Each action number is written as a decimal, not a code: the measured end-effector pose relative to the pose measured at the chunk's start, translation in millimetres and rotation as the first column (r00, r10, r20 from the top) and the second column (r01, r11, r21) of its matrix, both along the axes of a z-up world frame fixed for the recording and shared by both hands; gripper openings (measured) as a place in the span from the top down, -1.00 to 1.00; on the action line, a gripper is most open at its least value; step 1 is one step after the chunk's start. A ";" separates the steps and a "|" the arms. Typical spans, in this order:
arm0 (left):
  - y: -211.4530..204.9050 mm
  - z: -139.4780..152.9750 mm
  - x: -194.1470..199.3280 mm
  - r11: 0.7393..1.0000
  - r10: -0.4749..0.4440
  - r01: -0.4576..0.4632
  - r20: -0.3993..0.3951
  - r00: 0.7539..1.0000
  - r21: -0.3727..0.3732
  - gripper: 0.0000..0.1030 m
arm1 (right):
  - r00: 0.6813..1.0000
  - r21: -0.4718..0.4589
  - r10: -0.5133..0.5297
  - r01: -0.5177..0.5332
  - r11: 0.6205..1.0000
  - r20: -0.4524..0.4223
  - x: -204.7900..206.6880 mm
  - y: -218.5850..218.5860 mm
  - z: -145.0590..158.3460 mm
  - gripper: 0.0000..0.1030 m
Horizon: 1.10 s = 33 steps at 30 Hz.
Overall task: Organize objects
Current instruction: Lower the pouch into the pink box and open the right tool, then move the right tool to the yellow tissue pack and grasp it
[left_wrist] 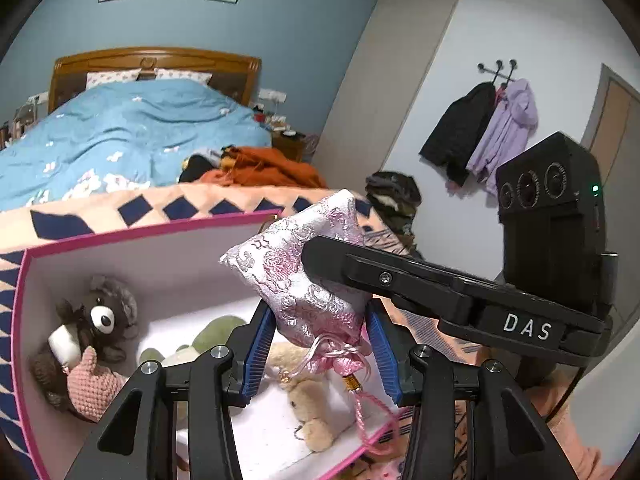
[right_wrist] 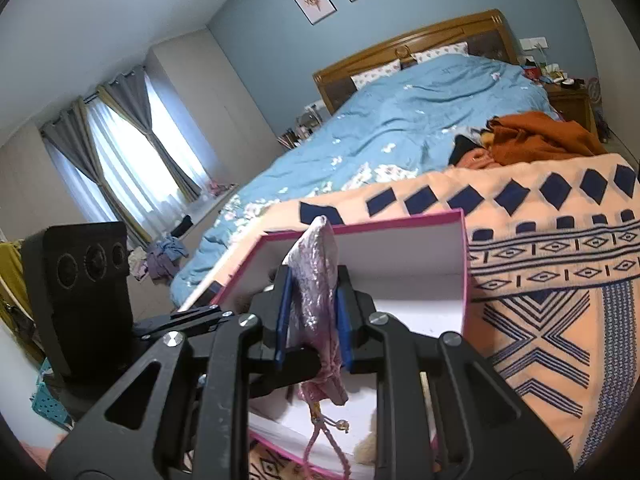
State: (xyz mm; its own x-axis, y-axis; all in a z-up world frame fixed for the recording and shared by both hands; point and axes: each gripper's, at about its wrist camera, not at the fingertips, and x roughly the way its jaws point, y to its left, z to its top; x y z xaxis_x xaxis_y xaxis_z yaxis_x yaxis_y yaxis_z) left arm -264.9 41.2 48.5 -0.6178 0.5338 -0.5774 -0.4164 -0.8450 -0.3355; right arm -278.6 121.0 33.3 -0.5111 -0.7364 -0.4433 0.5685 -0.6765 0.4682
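A pink and silver brocade drawstring pouch (left_wrist: 304,276) hangs above an open white box with a pink rim (left_wrist: 132,234) on the bed. In the left wrist view my left gripper (left_wrist: 320,348) has its blue pads on both sides of the pouch's gathered neck, and the right gripper's black fingers (left_wrist: 400,276) reach in from the right onto the pouch. In the right wrist view my right gripper (right_wrist: 312,316) is shut on the pouch (right_wrist: 316,272), whose cord and tassel (right_wrist: 320,432) dangle below. The box (right_wrist: 400,220) holds several plush toys, among them a grey bear (left_wrist: 100,316) and a cream one (left_wrist: 308,408).
The box sits on a peach blanket with navy patterns (right_wrist: 540,280) at the foot of a bed with a blue duvet (left_wrist: 120,136). Orange clothing (left_wrist: 272,168) lies on the bed. Coats hang on the wall (left_wrist: 480,132). A curtained window (right_wrist: 128,160) is at the left.
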 end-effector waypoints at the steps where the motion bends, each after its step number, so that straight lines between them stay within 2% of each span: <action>1: 1.4 -2.8 -2.5 1.000 0.009 -0.009 0.006 1.000 -0.016 0.08 | 1.000 0.017 -0.009 0.009 1.000 0.005 -2.1 -0.5 -4.3 0.54; 6: 4.4 -18.2 -7.4 0.993 0.057 -0.055 0.025 0.998 -0.102 0.06 | 0.997 0.103 -0.071 0.070 0.992 0.002 -6.3 0.0 -17.9 0.54; 8: 1.5 -20.7 -6.4 0.993 0.061 -0.058 0.027 0.998 -0.103 -0.12 | 0.995 0.138 -0.099 0.099 0.985 -0.008 -5.2 1.2 -21.0 0.54; 14: -7.9 -17.6 11.2 0.990 0.085 -0.088 -0.025 0.996 -0.114 -0.13 | 0.994 0.170 -0.108 0.110 0.979 -0.025 7.7 6.0 -28.6 0.52; 18: -13.6 -14.7 28.4 0.988 0.089 -0.096 -0.063 0.994 -0.120 -0.16 | 0.995 0.174 -0.098 0.103 0.979 -0.037 22.8 6.3 -31.0 0.32; 23: -26.9 -10.1 56.3 0.988 0.106 -0.117 -0.108 0.989 -0.100 -0.26 | 0.996 0.146 -0.081 0.087 0.985 -0.046 43.3 11.4 -29.5 0.28; 27: -36.4 -7.5 83.5 0.991 0.098 -0.109 -0.139 0.985 -0.075 -0.31 | 0.995 0.111 -0.072 0.079 0.991 -0.070 66.3 18.9 -25.9 0.09; 33: -40.9 -17.1 121.1 0.990 0.098 -0.113 -0.165 0.981 -0.082 -0.33 | 0.995 0.088 -0.055 0.063 0.994 -0.084 102.6 28.0 -28.0 0.05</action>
